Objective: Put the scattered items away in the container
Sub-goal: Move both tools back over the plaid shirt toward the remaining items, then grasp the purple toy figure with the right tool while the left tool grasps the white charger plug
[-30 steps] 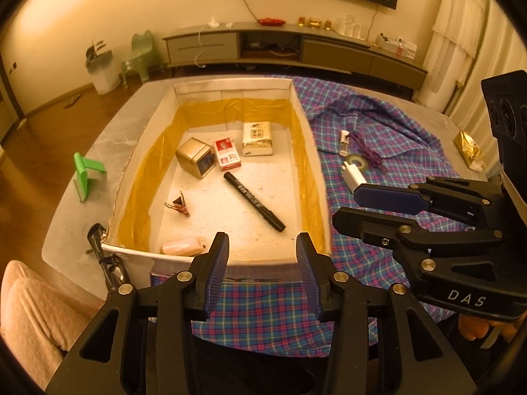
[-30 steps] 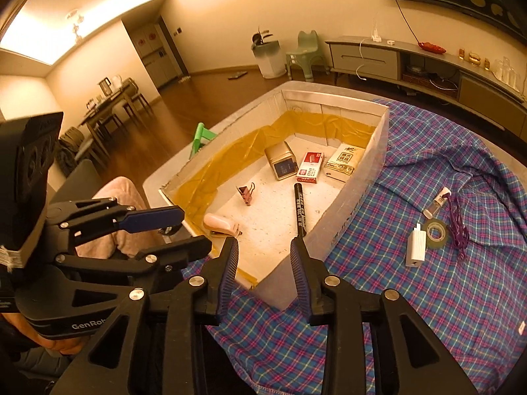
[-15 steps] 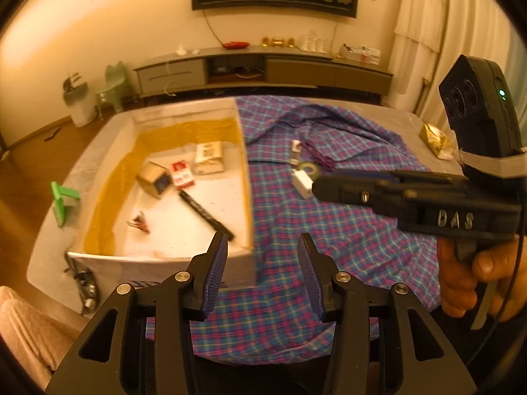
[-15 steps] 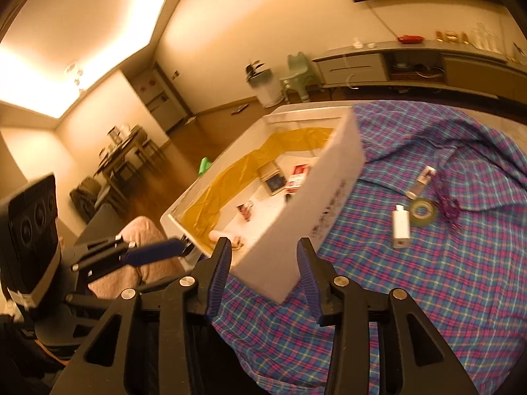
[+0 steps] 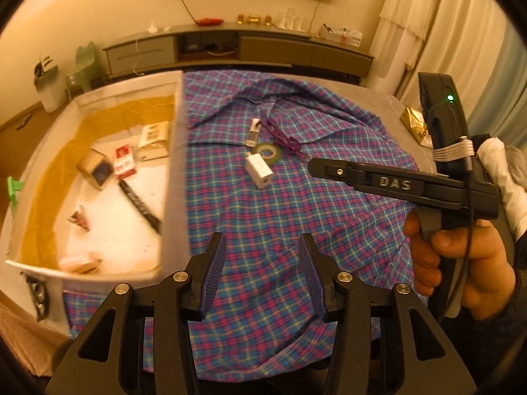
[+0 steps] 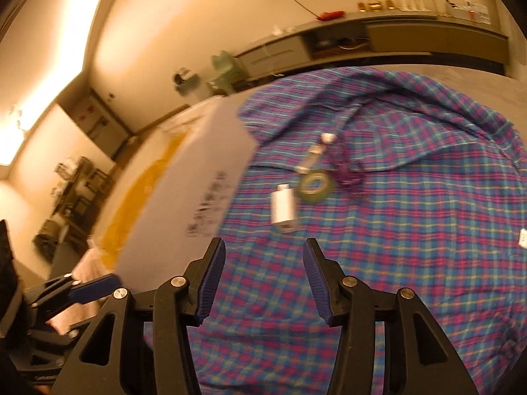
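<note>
1. Both views are swinging off the white cardboard box with yellow tape lining (image 5: pixel 174 171) and onto the purple-blue plaid cloth (image 5: pixel 296 217) since the earlier frames; box now sitting at the left.
2. Left hand-held gripper (image 5: pixel 262 278) is widening, pads apart, nothing between them, hovering over bare cloth.
3. Right hand-held gripper (image 6: pixel 263 283) is also opening, empty, pointing toward the leftover cluster, likely readying a pick.
4. Still scattered on the cloth covering the tabletop: white rectangular charger plug (image 6: pixel 283 210), just beside it the green tape roll (image 6: pixel 315 185), a small clear bottle with white cap (image 6: pixel 313 156), and a purple beaded chain (image 6: pixel 346 164) touching the roll.
5. Already lying inside the box: black marker pen (image 5: pixel 140 202), red-white packet (image 5: pixel 124 161), gold boxes.
6. Person's hand (image 5: pixel 457 263) is gripping the right handle.
</note>
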`<action>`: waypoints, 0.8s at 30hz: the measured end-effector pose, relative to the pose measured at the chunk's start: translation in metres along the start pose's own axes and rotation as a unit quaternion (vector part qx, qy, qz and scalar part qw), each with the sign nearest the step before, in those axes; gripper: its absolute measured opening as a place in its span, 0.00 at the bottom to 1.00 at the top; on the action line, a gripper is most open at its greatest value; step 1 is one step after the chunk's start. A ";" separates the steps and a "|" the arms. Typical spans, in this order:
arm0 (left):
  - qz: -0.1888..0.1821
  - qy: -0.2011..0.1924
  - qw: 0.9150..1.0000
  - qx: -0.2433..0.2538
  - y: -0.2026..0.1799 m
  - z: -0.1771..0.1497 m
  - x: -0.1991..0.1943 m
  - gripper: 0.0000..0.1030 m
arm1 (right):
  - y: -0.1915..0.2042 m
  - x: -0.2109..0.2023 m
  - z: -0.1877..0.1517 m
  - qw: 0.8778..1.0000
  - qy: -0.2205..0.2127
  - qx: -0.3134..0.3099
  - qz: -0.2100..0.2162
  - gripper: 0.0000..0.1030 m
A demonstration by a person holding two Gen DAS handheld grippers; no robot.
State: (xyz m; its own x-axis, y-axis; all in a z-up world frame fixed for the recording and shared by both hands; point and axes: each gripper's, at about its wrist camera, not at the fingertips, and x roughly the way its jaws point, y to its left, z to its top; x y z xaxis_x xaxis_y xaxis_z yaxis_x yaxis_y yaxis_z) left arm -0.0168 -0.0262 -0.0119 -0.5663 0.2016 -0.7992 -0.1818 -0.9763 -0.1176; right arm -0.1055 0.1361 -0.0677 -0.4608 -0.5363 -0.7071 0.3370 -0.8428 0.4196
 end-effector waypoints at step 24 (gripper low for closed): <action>0.017 0.055 0.992 -0.113 0.017 0.067 0.175 0.49 | -0.043 0.116 0.058 0.981 0.051 -0.152 -0.113 0.46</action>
State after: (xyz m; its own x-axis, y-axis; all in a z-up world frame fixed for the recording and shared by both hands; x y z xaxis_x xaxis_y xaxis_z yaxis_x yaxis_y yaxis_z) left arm -0.1729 -0.0020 -0.1142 -0.4747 0.1717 -0.8632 0.0280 -0.9774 -0.2097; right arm -0.2211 0.1077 -0.1348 -0.4725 -0.3175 -0.8221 0.4726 -0.8787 0.0677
